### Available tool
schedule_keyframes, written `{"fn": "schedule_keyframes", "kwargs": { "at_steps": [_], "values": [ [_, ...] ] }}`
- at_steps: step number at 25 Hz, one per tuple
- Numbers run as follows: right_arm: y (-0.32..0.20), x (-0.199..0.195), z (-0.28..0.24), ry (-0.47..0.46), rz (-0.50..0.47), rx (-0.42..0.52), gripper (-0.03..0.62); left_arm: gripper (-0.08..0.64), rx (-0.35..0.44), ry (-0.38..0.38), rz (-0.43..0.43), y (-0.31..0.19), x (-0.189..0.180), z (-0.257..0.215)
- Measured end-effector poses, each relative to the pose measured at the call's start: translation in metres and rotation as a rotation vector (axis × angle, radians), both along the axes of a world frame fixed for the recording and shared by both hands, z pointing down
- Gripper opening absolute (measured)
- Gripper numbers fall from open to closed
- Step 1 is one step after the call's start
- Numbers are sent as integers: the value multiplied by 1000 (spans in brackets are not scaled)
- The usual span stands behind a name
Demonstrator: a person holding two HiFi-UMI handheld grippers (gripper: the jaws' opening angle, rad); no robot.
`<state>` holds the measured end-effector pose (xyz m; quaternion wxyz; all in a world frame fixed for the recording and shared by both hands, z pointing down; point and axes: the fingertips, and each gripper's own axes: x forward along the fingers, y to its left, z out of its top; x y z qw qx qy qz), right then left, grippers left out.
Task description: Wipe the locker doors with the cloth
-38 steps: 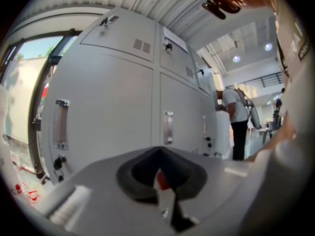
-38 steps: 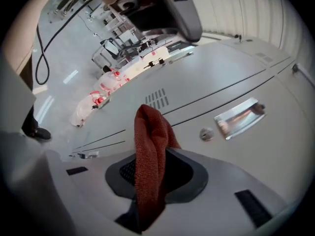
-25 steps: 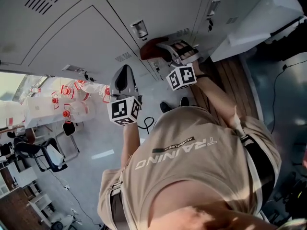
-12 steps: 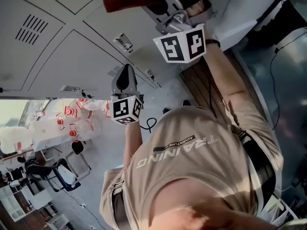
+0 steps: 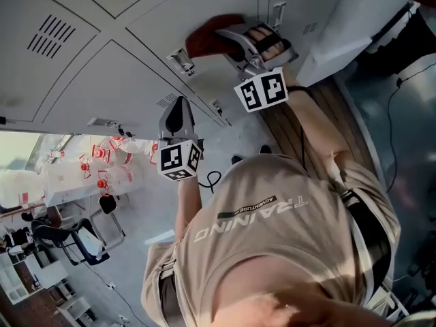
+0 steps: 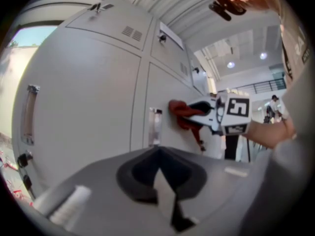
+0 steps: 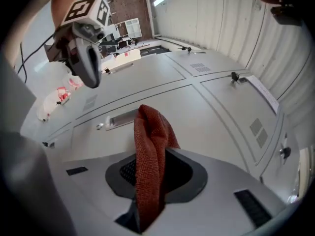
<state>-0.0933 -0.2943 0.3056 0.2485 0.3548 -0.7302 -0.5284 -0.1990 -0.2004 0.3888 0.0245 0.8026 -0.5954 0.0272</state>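
A red cloth (image 5: pixel 204 41) is pressed flat against a grey locker door (image 5: pixel 225 2), beside its metal handle (image 5: pixel 180 61). My right gripper (image 5: pixel 228 38) is shut on the cloth. In the right gripper view the cloth (image 7: pixel 150 151) hangs out from between the jaws, above a door handle (image 7: pixel 120 118). My left gripper (image 5: pixel 176 111) is held off the lockers, lower left of the cloth, its jaws together with nothing in them. The left gripper view shows the cloth (image 6: pixel 181 114) and the right gripper (image 6: pixel 206 113) on the door.
Grey locker doors with vents fill the upper left. A white panel (image 5: pixel 347 33) juts out at the upper right. Below lie a wooden floor strip (image 5: pixel 300 125), a black cable (image 5: pixel 212 179), a table with red-and-white items (image 5: pixel 95 165) and chairs (image 5: pixel 68 237).
My right gripper carried the cloth up and left across the door, then came partway back down. The left gripper has held its place.
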Motion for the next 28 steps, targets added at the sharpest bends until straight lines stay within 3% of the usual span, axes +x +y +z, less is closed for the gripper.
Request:
{"fn": "schedule_keyframes", "kwargs": {
  "at_steps": [9, 19, 23, 28],
  "values": [
    [-1, -5, 168, 172, -26, -328, 66, 6, -45, 4, -7, 4, 4, 15],
    [-1, -3, 279, 306, -26, -541, 66, 6, -90, -9, 15, 5, 15, 29],
    [10, 4, 241, 245, -36, -483, 66, 6, -87, -11, 27, 2, 19, 29],
    [24, 25, 99, 87, -31, -262, 66, 6, -73, 0, 66, -11, 30, 25]
  ]
}}
